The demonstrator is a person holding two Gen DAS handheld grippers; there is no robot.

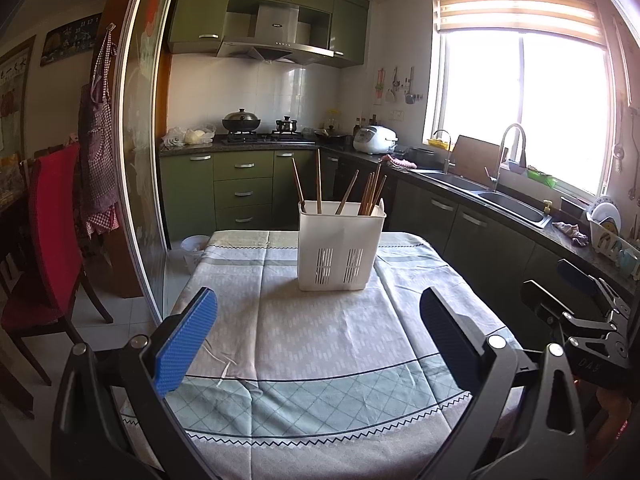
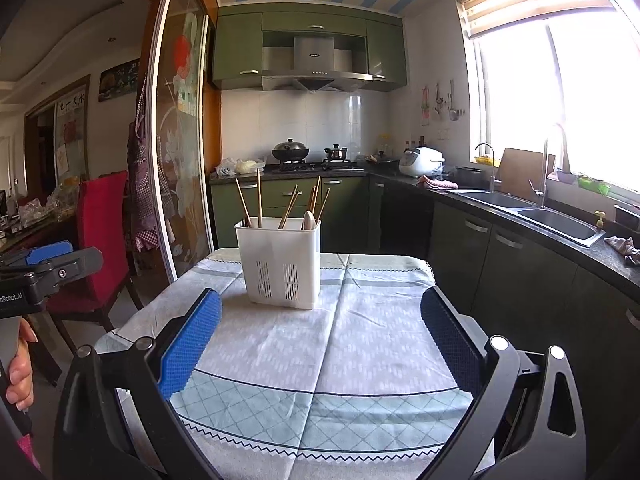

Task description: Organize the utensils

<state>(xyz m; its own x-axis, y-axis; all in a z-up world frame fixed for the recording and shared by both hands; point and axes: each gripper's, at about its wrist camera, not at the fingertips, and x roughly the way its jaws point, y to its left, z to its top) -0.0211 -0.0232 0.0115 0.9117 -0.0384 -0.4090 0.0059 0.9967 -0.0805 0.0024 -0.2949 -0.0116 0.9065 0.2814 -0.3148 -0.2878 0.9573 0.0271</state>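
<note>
On the tablecloth (image 1: 320, 340), straight ahead of both spread, empty grippers (image 1: 318, 344) (image 2: 320, 344), the utensil holder (image 1: 340, 248) stands; chopsticks (image 1: 370, 194) point upward, roughly equidistant.

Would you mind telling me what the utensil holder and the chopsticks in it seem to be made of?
The utensil holder looks like matte white moulded plastic, with slotted vents near its base. The chopsticks appear to be wood or bamboo: brown, slender, dull finish.

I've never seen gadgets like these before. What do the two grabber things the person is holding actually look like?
Each is a black frame with silver pivot bolts and two flat fingers faced with textured blue pads. That goes for the left gripper and the right gripper alike. Seen from the right wrist, the left one's body carries white lettering ending "nRobot.AI".
</note>
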